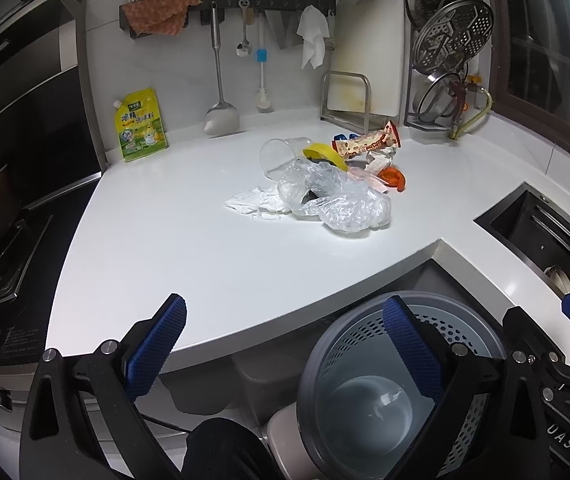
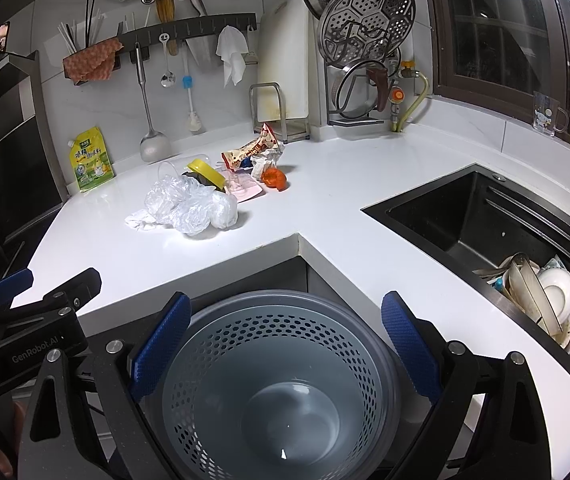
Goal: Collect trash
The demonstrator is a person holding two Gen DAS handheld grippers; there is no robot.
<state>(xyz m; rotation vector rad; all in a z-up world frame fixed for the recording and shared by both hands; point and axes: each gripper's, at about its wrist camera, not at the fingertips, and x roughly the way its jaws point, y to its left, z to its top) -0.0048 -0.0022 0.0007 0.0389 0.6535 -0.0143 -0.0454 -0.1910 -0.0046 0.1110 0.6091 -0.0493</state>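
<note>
Both tongs hang back at the near edge of the white counter (image 2: 325, 200), jaws spread apart and holding nothing: the left tongs (image 1: 285, 344) over the counter's front lip, the right tongs (image 2: 285, 344) directly above the empty grey perforated bin (image 2: 277, 380) that sits below the counter's inner corner. The trash is heaped mid-counter, well apart from both. Nearest lies a crumpled clear plastic bag (image 2: 189, 208) with a white tissue (image 2: 139, 220) touching its left side; behind them lie a tipped clear cup (image 1: 281, 156), a yellow lid (image 2: 207, 172), a red-and-white snack wrapper (image 2: 253, 148) and an orange scrap (image 2: 273, 178). Collection looks not yet begun. A sound first move would be to take the bag, since it blocks the rest; pinch it at a bunched fold rather than a flat film, and lift clear before swinging to the bin. The wrapper is the 1 elongated piece: its long axis runs diagonally, rising toward the back right, so jaws should close across it.
</note>
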